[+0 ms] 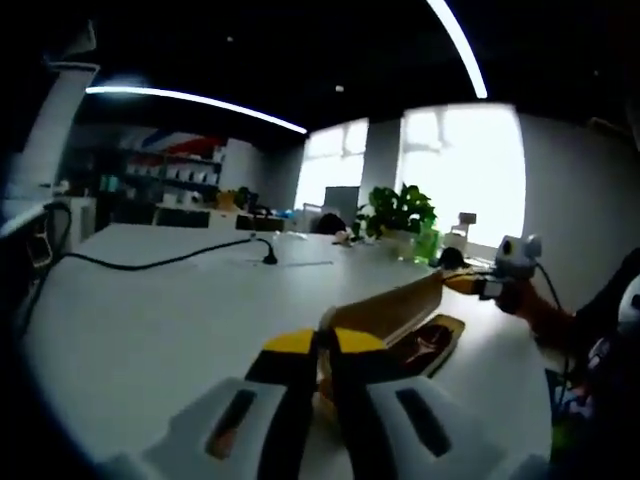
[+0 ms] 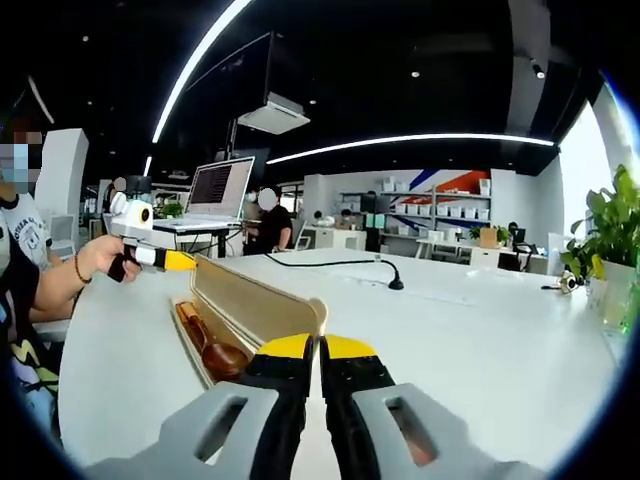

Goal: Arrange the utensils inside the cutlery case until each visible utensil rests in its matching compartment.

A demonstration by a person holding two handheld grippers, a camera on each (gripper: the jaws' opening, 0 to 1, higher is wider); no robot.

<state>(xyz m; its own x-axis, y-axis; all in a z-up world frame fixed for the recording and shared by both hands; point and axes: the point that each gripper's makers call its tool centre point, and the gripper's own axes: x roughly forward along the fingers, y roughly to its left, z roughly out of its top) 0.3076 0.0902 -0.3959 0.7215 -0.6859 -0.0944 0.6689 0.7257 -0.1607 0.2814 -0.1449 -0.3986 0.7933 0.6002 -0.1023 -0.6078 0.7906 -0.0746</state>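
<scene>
Left gripper (image 1: 322, 342): jaws closed on near end of case lid (image 1: 395, 305).
Right gripper (image 2: 320, 348): jaws closed on lid's (image 2: 255, 297) opposite end; also seen at far end (image 1: 470, 283).
Case (image 2: 205, 350): open on table, lid raised on edge between both grippers.
Spoon (image 2: 212, 346): wooden, lying in case tray.
Writing: none readable.
Table (image 1: 150, 320): white, black cable (image 1: 150, 262) across it.
Room: office, shelves, plant (image 1: 398, 212), bright window, laptop (image 2: 217, 190).
Hand (image 2: 100, 256): person's, gripping left gripper's (image 2: 185, 261) handle, bracelet on wrist.

No legible text, laptop screen (image 2: 222, 186) lines too blurred to read
</scene>
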